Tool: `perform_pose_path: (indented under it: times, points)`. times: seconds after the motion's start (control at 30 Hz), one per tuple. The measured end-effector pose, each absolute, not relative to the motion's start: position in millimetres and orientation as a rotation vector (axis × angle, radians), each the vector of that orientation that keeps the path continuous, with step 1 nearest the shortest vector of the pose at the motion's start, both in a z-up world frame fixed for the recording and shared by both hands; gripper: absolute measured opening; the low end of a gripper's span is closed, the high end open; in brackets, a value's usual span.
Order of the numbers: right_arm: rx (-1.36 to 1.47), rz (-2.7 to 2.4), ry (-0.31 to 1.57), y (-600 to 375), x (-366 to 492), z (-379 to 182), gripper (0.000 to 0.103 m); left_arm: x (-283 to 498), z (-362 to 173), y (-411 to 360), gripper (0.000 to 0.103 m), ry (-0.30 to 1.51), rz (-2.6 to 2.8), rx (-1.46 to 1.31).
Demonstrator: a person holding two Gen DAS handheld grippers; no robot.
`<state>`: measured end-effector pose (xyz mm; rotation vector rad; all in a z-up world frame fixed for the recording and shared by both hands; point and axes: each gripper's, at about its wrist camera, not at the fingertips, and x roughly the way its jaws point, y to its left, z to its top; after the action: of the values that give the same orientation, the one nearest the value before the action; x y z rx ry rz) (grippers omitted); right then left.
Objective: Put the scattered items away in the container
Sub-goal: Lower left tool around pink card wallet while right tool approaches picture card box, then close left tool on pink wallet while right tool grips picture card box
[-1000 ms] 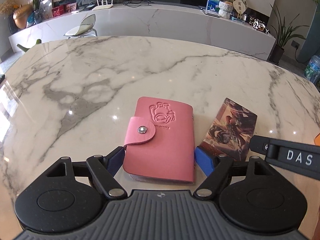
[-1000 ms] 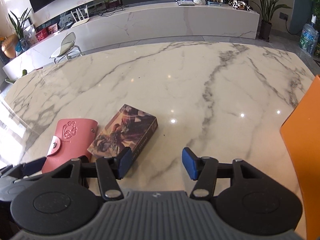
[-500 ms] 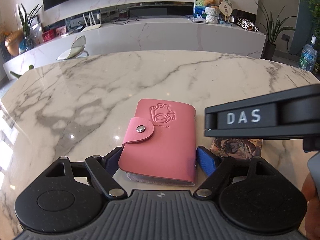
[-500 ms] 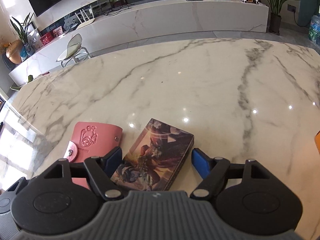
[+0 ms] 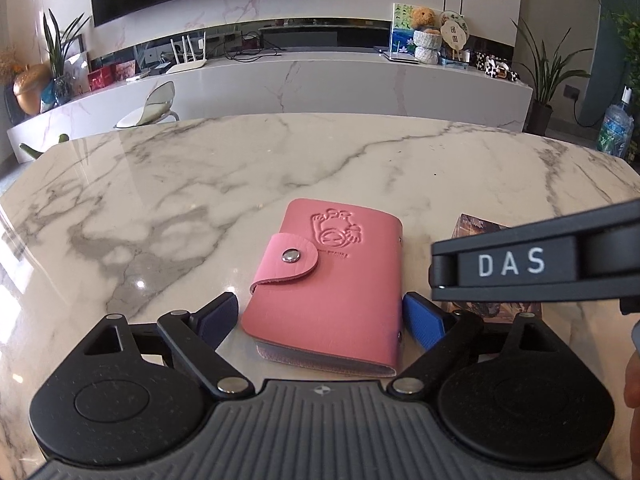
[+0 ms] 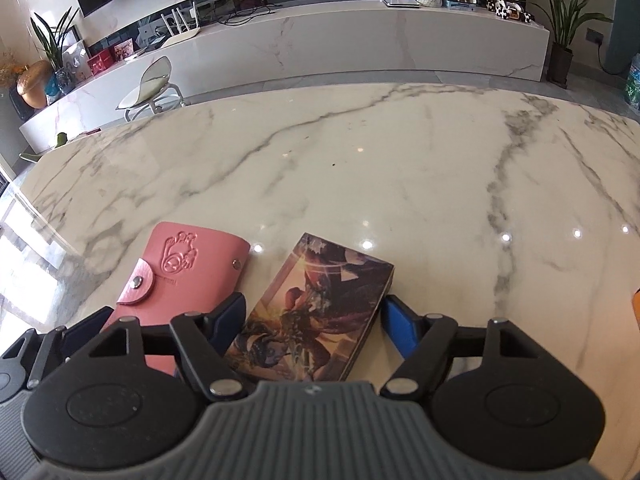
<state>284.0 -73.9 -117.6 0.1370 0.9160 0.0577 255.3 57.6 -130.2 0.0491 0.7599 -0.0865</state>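
Note:
A pink snap-button card wallet lies flat on the marble table, between the fingers of my left gripper. Its jaws are opening; a gap shows at the left pad, and the right pad sits close to the wallet's edge. In the right wrist view, a box with printed artwork lies just right of the wallet. My right gripper straddles the box and its jaws are closing, with a thin gap at the right pad. The right gripper's black body marked DAS hides most of the box in the left wrist view.
A sliver of an orange object shows at the right edge of the right wrist view. A person's fingers hold the right gripper. Beyond the table's far edge are a white stool and a long marble counter.
My right gripper slid left from beside the printed box to straddle it, its jaws now wider. My left jaws spread a little around the pink wallet, which stayed put.

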Motion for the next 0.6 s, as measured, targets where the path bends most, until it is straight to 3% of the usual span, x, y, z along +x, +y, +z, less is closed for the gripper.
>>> perform_pose_path:
  times: [0.03,0.13,0.6]
  points:
    - [0.136,0.061,0.917,-75,283,-117,0.073,254,-130,57,0.103,0.764,-0.091,0.050]
    - [0.126,0.069,0.924,-76,279,-115,0.070,249,-126,52,0.090,0.771,-0.112,0.063]
    - [0.156,0.045,1.025,-106,228,-108,0.066,194,-108,57,0.088,0.855,-0.077,0.042]
